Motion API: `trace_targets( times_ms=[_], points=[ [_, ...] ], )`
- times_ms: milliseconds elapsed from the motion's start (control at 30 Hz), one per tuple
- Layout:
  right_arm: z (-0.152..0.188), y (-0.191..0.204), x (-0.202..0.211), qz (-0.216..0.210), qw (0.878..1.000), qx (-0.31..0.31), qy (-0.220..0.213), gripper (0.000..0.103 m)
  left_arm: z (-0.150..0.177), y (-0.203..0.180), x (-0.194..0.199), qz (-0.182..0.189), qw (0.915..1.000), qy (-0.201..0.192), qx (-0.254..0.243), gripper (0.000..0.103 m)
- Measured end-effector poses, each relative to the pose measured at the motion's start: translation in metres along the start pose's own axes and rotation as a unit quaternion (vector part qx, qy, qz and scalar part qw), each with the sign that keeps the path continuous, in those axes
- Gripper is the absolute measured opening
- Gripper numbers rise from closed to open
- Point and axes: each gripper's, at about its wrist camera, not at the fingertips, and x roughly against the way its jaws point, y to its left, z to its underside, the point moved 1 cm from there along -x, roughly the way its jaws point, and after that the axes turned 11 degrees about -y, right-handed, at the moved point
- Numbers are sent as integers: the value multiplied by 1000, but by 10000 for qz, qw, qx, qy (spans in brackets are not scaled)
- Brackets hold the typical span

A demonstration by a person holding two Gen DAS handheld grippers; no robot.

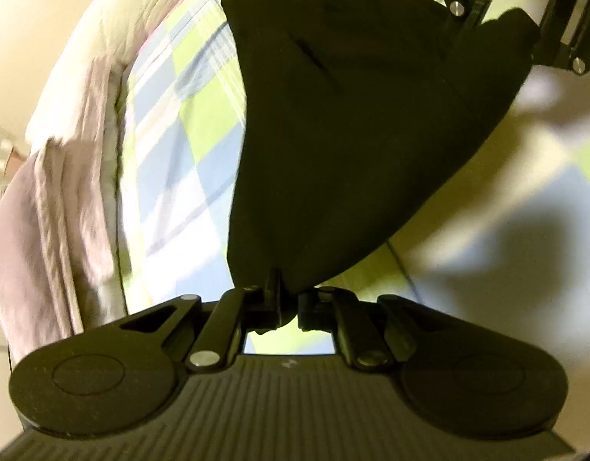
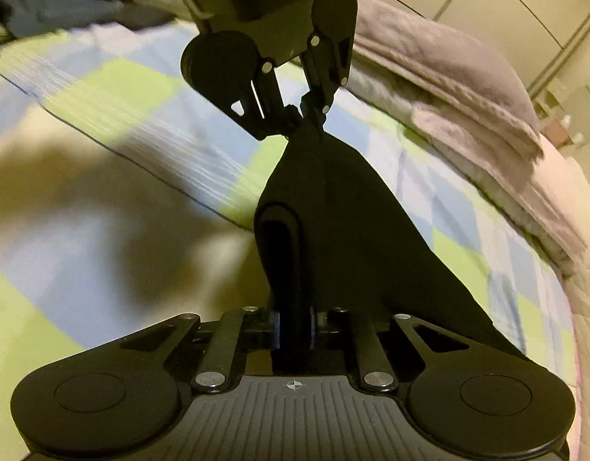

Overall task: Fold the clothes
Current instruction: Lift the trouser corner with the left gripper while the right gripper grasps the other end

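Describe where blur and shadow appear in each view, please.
Left wrist view: the checked bedsheet is smeared by motion, with a dark shadow at right; the black garment shows almost no detail. Right wrist view: the sheet is streaked, with a large shadow at left.

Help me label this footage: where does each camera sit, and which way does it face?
Left wrist: sits on the left gripper, facing along its fingers at the black garment it clamps, checked bedsheet beyond; the right gripper shows opposite.
Right wrist: sits on the right gripper, facing the same garment; the left gripper pinches its far end.
Shared: garment, bedsheet, the folded lilac blanket, each other's gripper.
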Motion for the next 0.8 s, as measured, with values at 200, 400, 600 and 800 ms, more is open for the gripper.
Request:
trace_targets(
  times_ms=[200, 400, 600, 800],
  points=[
    [-39, 47, 47, -809, 9961, -38, -338, 11, 39, -54, 112, 158, 9969, 657, 395, 6],
    [-63, 95, 78, -1802, 9797, -502, -720, 11, 48, -72, 178, 467, 9897, 1083, 817, 7],
    [-41, 11, 105, -1618, 9703, -1600, -822, 11, -13, -8, 184, 559, 9924, 655, 875, 7],
    [29, -121, 109, -1237, 9440, -2911, -940, 11, -124, 73, 136, 428, 9977, 419, 328, 8]
  ],
)
